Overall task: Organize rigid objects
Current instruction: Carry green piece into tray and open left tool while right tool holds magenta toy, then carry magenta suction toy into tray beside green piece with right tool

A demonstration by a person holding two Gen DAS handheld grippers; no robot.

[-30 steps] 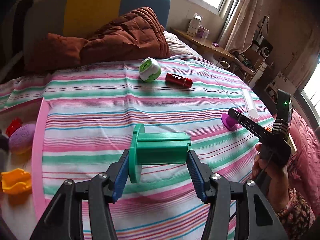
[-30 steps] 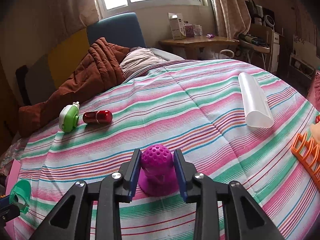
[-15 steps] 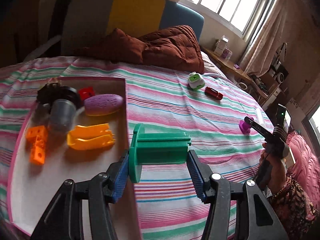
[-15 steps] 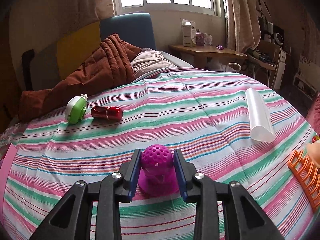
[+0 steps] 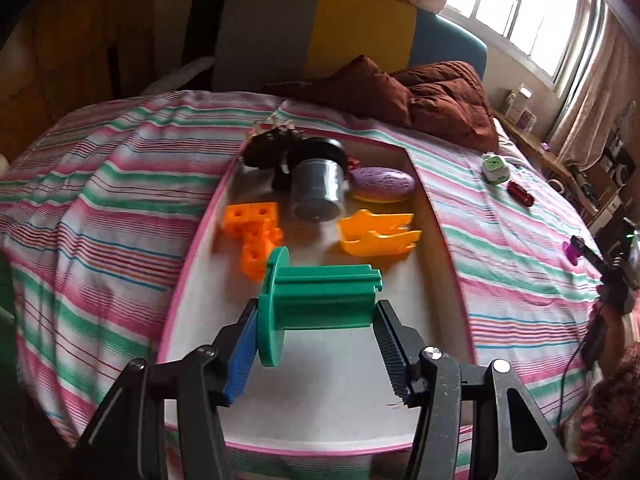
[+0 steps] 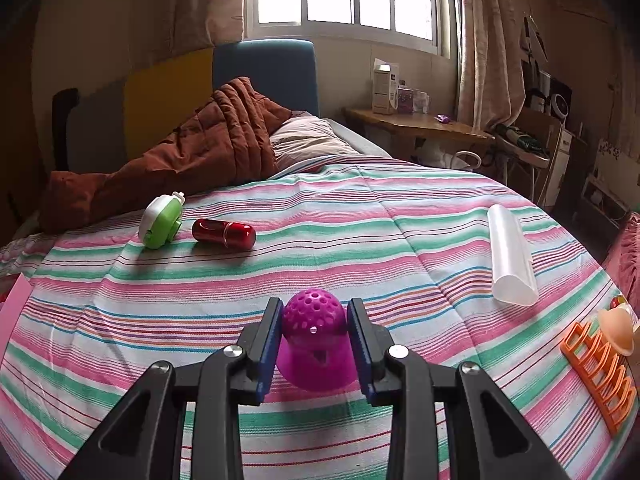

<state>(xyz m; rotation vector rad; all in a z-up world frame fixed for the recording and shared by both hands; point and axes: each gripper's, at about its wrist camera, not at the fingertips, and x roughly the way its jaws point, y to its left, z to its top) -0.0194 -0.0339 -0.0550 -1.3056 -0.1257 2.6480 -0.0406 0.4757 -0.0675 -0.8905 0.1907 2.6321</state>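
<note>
My left gripper (image 5: 316,340) is shut on a green spool (image 5: 320,300), held sideways above the near half of a pink-rimmed white tray (image 5: 320,408). The tray holds an orange block piece (image 5: 252,236), an orange clip (image 5: 376,232), a grey cup with a black lid (image 5: 318,188) and a purple oval (image 5: 382,184). My right gripper (image 6: 314,334) is shut on a magenta perforated-dome toy (image 6: 314,320) over the striped bedspread (image 6: 320,232). That toy and gripper also show far right in the left wrist view as the magenta toy (image 5: 572,250).
On the bedspread lie a green-and-white gadget (image 6: 162,222), a red cylinder (image 6: 224,234), a translucent white tube (image 6: 510,256) and an orange comb-like piece (image 6: 600,368). A brown quilt (image 6: 192,156) is piled at the headboard. A wooden side table (image 6: 420,126) stands beyond the bed.
My left gripper carried the green spool sideways from over the bedspread to above the tray, rolling as it went. The right gripper rolled slightly, keeping hold of the magenta toy.
</note>
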